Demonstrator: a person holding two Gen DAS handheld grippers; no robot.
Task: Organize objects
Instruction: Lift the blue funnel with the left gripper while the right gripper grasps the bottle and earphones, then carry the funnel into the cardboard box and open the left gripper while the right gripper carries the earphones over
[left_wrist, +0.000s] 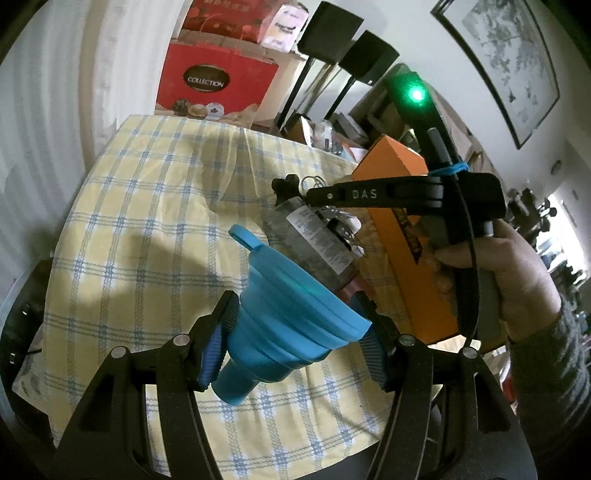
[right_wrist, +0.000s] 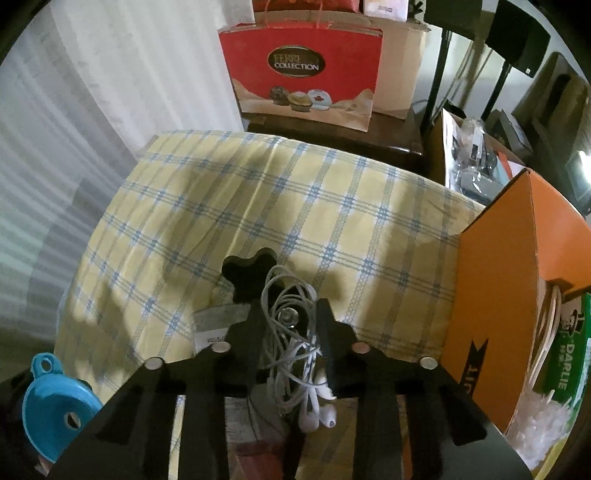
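I've got the tangled white earphones (right_wrist: 295, 347) between the fingers of my right hand-held gripper (right_wrist: 291, 332), jaws nearly closed around the bundle; whether the pads truly press on it I can't tell. The bundle hangs over a dark bottle (left_wrist: 314, 236) that lies on the counter (right_wrist: 229, 206), knobbed cap pointing toward the far edge, long axis running near-to-far. Earbuds dangle at the near end. My left hand-held gripper (left_wrist: 295, 343) is clamped on a blue folding funnel (left_wrist: 291, 310), wide mouth tilted toward the bottle, spout toward me. An orange box (right_wrist: 517, 295) stands open at the counter's right edge, just right of the earphones, so the right gripper is the nearer one. My guess: carry the earphones right and drop them in. The counter wears a yellow checked cloth (left_wrist: 147, 206).
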